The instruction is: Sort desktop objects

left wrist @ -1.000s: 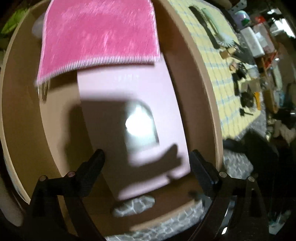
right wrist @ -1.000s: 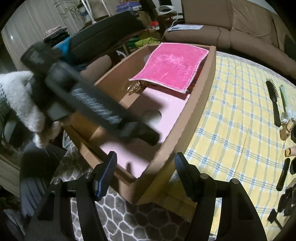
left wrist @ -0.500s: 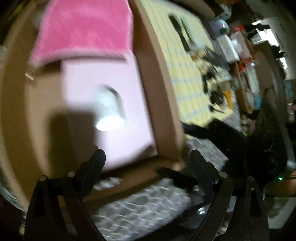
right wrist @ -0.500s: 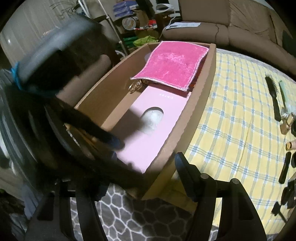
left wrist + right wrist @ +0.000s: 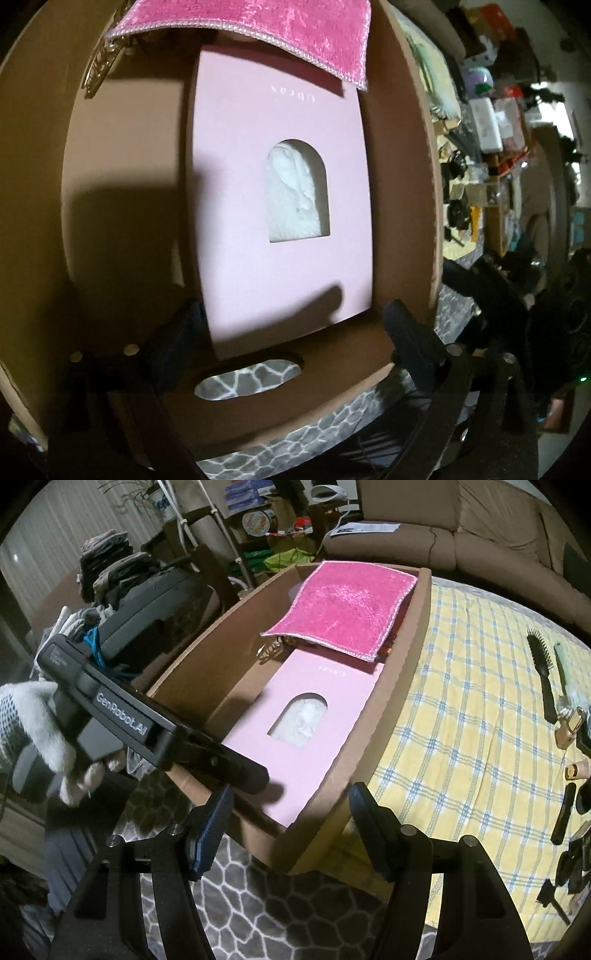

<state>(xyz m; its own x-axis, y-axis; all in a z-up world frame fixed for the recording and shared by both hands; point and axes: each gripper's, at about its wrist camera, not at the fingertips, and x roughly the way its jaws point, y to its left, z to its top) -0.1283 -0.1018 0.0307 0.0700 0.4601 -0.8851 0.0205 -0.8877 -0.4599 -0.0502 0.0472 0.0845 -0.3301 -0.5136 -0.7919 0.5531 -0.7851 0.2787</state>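
A brown cardboard box (image 5: 399, 672) stands beside a yellow checked cloth (image 5: 472, 701). Inside lie a pale pink flat box (image 5: 306, 738) with an arched window showing something white, a bright pink cloth (image 5: 347, 609) and a gold hair clip (image 5: 271, 650). The left wrist view shows the pink box (image 5: 258, 184), the cloth (image 5: 258, 22) and the clip (image 5: 98, 68) from above. My left gripper (image 5: 291, 332) is open and empty over the box's near end; its body shows in the right wrist view (image 5: 147, 734). My right gripper (image 5: 291, 812) is open and empty at the box's near corner.
A black hairbrush (image 5: 541, 672), a green comb (image 5: 561, 668), lipsticks and several small dark items lie on the cloth's right side. A brown sofa (image 5: 461, 528) is behind. A grey patterned rug (image 5: 258, 915) lies below. Clutter and a dark chair stand at the left.
My left gripper swung off toward the box's outer edge, then came back over the pink box. My right gripper has hardly moved.
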